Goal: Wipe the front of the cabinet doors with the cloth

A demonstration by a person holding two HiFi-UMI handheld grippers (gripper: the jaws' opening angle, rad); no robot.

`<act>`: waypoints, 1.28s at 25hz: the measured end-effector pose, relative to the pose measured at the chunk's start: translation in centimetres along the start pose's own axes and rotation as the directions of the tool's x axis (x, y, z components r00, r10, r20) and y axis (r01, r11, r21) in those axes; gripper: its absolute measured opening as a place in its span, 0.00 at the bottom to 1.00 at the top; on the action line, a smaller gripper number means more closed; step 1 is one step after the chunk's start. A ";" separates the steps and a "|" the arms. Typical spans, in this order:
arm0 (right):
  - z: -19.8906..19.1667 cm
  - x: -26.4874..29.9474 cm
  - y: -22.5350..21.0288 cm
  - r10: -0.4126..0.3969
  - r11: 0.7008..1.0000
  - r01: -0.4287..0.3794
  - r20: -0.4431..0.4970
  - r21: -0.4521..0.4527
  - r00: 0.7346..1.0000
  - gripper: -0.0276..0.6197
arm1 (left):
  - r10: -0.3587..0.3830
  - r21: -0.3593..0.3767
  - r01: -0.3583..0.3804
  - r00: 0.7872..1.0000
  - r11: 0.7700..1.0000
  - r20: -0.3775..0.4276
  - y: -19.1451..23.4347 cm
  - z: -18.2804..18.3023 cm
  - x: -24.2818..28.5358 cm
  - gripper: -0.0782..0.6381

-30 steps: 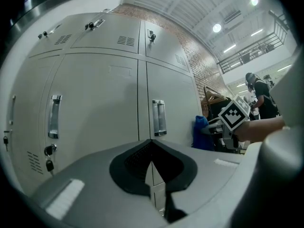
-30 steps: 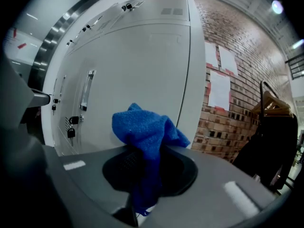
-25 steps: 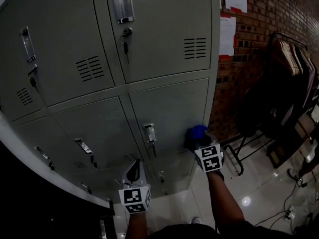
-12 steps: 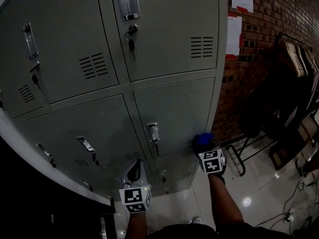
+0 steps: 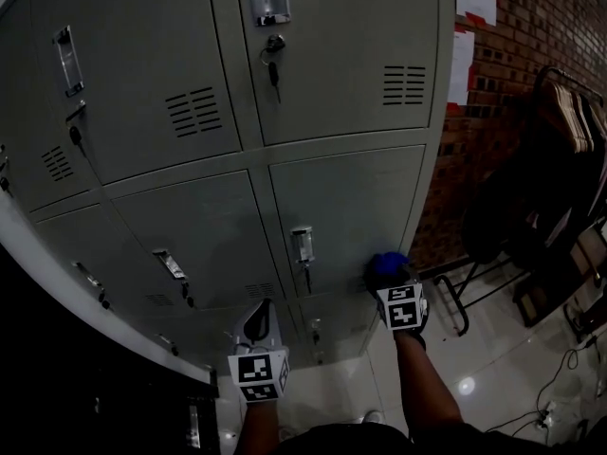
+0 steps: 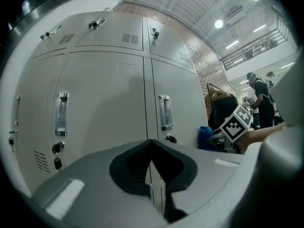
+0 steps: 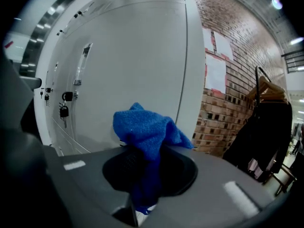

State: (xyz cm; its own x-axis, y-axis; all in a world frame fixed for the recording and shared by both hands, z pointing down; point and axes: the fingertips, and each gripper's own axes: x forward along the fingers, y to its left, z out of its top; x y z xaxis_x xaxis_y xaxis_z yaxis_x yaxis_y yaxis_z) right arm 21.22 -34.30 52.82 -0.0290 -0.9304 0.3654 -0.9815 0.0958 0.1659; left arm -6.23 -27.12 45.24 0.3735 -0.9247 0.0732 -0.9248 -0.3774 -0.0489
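Observation:
A grey metal locker cabinet (image 5: 322,83) with several doors fills the head view. My right gripper (image 5: 390,275) is shut on a blue cloth (image 5: 387,264), pressed near the lower right corner of a lower door (image 5: 351,197), right of its handle (image 5: 303,244). In the right gripper view the blue cloth (image 7: 145,132) bunches out of the jaws against the pale door (image 7: 137,56). My left gripper (image 5: 255,324) is shut on nothing, held low in front of the bottom doors. The left gripper view shows the doors (image 6: 104,103), and the cloth (image 6: 205,137) at the right.
A brick wall (image 5: 531,27) with pinned papers (image 5: 463,64) stands right of the cabinet. A dark clothes rack (image 5: 550,159) with hangers and garments is at the far right over a glossy floor (image 5: 474,368). Keys hang from several locks (image 5: 274,44). A person (image 6: 260,99) stands far off.
The right gripper with the cloth has slid down and slightly right on the lower door. The head view has shifted, so the cabinet sits further right. The left gripper stayed put.

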 end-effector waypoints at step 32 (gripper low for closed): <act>3.9 0.3 16.6 0.266 0.961 -0.259 0.064 -0.101 0.962 0.13 | 0.060 -0.017 -0.060 0.998 0.998 0.008 4.8 -0.5 -3.9 0.13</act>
State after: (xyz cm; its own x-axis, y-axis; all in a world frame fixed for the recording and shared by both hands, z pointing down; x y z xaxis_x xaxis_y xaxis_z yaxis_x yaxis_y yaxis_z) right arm 4.15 -34.35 52.06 -0.3014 -0.8921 0.3365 -0.9161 0.3688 0.1575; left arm -12.19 -25.31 45.18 0.3176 -0.9462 0.0618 -0.9467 -0.3201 -0.0360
